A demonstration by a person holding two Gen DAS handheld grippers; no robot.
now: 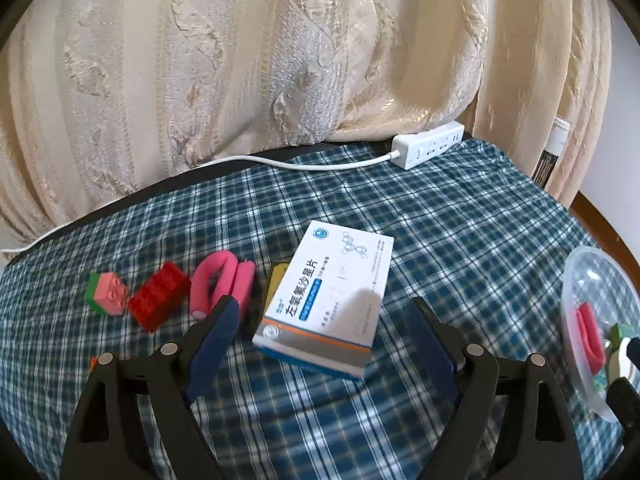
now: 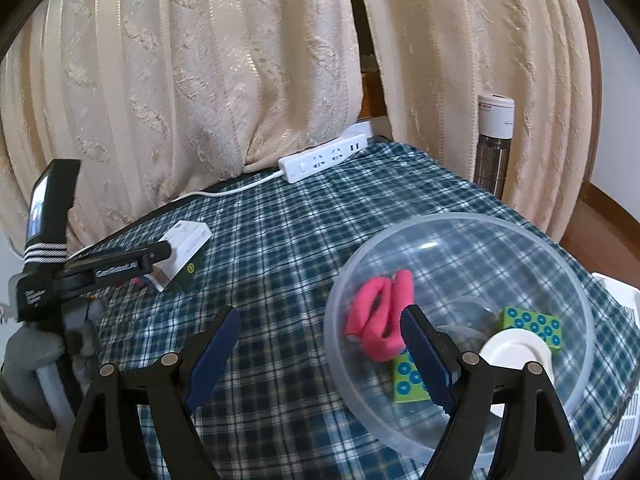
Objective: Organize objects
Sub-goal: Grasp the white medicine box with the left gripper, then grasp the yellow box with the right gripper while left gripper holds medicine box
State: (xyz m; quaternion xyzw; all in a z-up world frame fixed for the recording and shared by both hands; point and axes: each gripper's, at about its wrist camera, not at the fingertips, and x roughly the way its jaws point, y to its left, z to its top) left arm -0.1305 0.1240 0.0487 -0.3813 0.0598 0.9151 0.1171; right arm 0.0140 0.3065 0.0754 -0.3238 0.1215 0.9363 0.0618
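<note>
Left wrist view: the left hand-held gripper stood released, its blue-padded jaws wide apart with nothing pressed between them.
Medicine box: a white and blue medicine box lay flat on the plaid cloth just ahead of the open jaws, reaching into the gap between the tips but touching neither pad as far as could be told.
Yellow-edged item: a small dark item with a yellow edge showed from under the box's left side; what it was could not be told.
Left of the jaw: a pink foam curler lay folded just beyond the left fingertip, then a red building block, then a pink and green block farther left, close together in a row.
Right wrist view: the right hand-held gripper was also released and empty, jaws spread over the cloth.
Bowl: a clear plastic bowl sat on the counter by the right jaw, whose tip overlapped its near rim.
Bowl contents: a second pink curler, two green boxes with blue dots and a white round piece lay inside.
Far edge: a white power strip lay well beyond both grippers, in front of a cream curtain.
</note>
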